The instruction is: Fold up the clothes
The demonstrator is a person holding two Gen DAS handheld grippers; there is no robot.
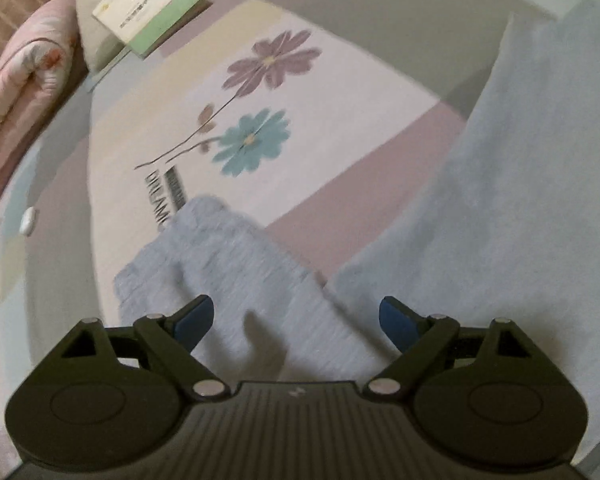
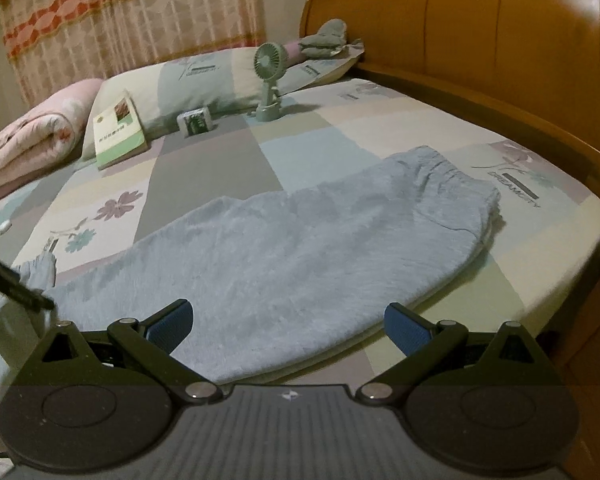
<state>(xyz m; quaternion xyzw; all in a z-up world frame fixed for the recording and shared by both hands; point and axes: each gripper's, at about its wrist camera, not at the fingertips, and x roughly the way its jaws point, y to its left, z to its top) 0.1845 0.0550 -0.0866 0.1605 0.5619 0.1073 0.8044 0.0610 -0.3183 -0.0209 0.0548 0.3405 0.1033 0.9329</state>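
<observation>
left hand-held gripper (image 1: 296,322) hanging with jaws apart over light blue trousers (image 1: 240,280); right hand-held gripper (image 2: 288,326) gaping, nothing clamped, trousers lying ahead on bed (image 2: 380,120).

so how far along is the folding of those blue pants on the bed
Early. Done: the light blue pants lie spread lengthwise on the bed sheet, waistband toward the headboard, looking doubled leg on leg, though that is uncertain. In hand: nothing; the left gripper hovers open over the cuff end, and the right gripper is open above the middle. Left: fold the length over.
</observation>
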